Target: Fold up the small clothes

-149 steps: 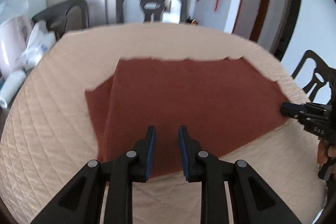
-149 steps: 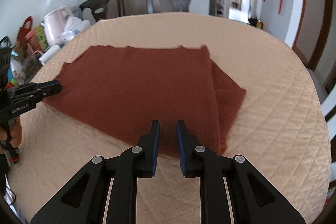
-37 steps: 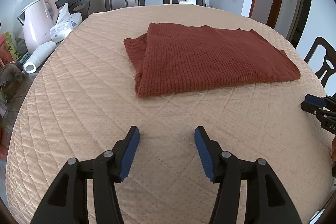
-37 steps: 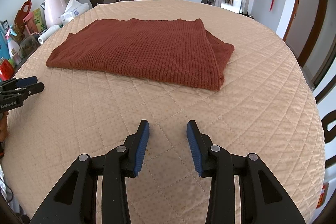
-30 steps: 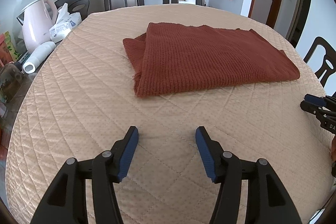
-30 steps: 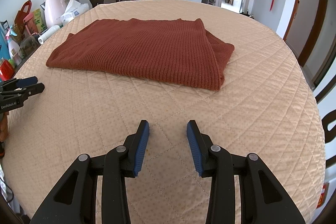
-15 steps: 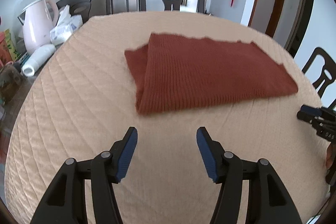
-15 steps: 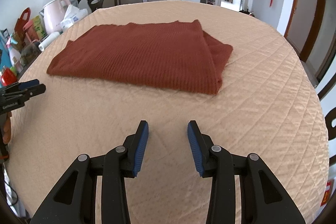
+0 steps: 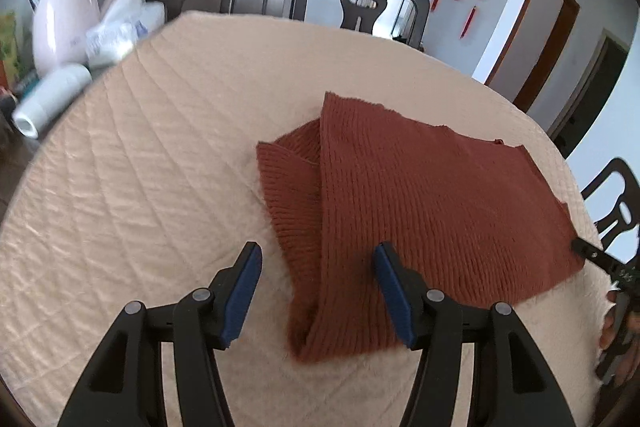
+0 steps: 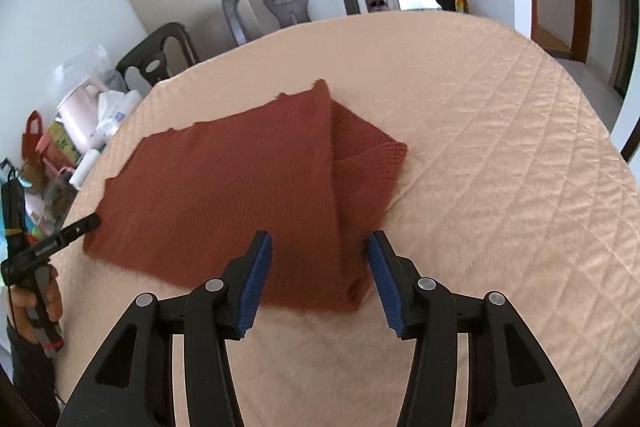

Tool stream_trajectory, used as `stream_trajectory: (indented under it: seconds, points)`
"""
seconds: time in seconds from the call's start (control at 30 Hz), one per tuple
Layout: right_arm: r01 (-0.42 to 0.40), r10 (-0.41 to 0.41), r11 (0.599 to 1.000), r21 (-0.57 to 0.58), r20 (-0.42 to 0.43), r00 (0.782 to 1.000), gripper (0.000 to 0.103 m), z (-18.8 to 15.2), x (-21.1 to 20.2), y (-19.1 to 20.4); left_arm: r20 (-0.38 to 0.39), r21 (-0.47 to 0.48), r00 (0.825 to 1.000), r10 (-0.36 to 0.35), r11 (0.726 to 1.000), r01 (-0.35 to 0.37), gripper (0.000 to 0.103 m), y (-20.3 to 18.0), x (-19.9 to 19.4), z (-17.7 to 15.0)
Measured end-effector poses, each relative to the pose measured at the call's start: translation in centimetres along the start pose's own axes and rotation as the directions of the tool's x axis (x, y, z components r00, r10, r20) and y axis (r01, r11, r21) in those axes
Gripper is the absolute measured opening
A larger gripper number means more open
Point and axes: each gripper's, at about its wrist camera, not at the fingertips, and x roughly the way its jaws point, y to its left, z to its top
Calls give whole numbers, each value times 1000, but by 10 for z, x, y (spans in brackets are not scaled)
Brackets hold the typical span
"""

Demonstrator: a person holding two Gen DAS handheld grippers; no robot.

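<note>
Garment: a rust-red knitted garment (image 9: 420,195) lies folded flat on the table (image 9: 160,167), which wears a quilted beige cover.
Left hand-held gripper (image 9: 316,291): released; the jaws stand wide above the garment's near left corner, pads clear of the knit.
Right hand-held gripper (image 10: 320,277): released, its jaws opening; the garment's near right corner shows between the blue pads, which do not press on it.
Table edge: a pink kettle (image 9: 66,15) and a white bottle (image 9: 52,99) at the left.
Beyond: dark chairs (image 9: 360,3).
</note>
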Motion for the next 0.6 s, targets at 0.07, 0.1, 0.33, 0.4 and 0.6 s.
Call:
stream_trajectory:
  seconds: [0.07, 0.1, 0.33, 0.4, 0.6]
  points:
    - [-14, 14, 1000, 12, -11, 1000, 52, 5, 8, -4, 9, -10, 1000, -15, 1000, 15, 61, -1, 5, 2]
    - [-19, 19, 1000, 17, -5, 1000, 52, 6, 10, -5, 19, -3, 1000, -15, 1000, 15, 61, -2, 6, 4]
    - [-100, 99, 993, 64, 21, 995, 45, 7, 11, -9, 26, 9, 1000, -17, 1000, 17, 38, -11, 12, 7]
    - [-79, 78, 995, 67, 16, 997, 28, 8, 12, -10, 35, 3, 999, -12, 1000, 12, 24, -11, 11, 9]
    - [-116, 116, 991, 64, 6, 993, 16, 12, 2, -5, 35, 18, 999, -32, 999, 31, 16, -17, -4, 13]
